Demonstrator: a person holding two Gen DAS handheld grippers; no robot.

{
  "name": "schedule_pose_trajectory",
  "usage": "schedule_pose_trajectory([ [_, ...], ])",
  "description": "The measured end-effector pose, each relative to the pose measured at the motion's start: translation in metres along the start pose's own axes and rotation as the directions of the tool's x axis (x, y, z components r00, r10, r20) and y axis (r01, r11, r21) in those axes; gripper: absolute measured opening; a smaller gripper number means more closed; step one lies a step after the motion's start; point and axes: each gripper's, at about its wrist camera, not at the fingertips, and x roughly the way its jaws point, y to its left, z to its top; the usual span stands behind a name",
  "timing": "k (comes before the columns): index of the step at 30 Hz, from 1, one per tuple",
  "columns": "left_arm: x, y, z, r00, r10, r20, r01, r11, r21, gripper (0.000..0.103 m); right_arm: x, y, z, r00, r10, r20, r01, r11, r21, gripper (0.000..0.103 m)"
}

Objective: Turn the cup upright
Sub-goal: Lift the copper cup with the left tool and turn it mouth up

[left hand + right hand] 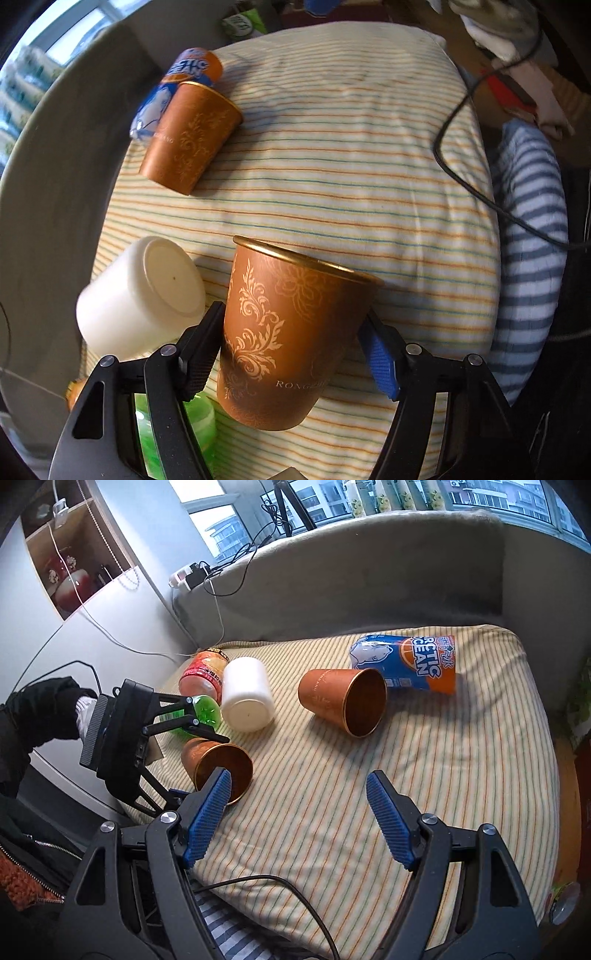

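Copper-brown with a pale floral print, the near cup (291,339) lies tilted on the striped mattress (351,147), clamped between the fingers of the left gripper (293,350); its open mouth shows nothing inside. A second brown cup (343,701) lies on its side, also hollow, touching a blue-orange pouch (406,662). Beside the held cup rests a white jar (140,295). The right gripper (299,812) hangs spread, holding nothing.

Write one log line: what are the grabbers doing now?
left gripper: shut on near brown cup, tilted | right gripper: open, empty | far brown cup: on side
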Motion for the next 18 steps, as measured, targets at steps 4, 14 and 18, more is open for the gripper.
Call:
schedule_pose_trajectory([
  [4, 0.001, 0.007, 0.001, 0.999, -0.03, 0.021, 0.032, 0.994, -0.102, 0.066, -0.001, 0.001, 0.001, 1.0, 0.001, 0.01, -0.001, 1.0, 0.005, 0.078],
  [14, -0.001, 0.014, -0.006, 0.987, -0.068, 0.144, 0.113, 0.938, -0.328, 0.063, -0.006, 0.002, 0.001, 0.999, -0.006, 0.036, 0.005, 1.0, 0.021, 0.078],
  [18, 0.0, 0.022, -0.009, 0.979, -0.088, 0.181, 0.154, 0.907, -0.391, 0.062, -0.007, 0.002, 0.0, 0.999, -0.008, 0.037, 0.007, 1.0, 0.03, 0.078],
])
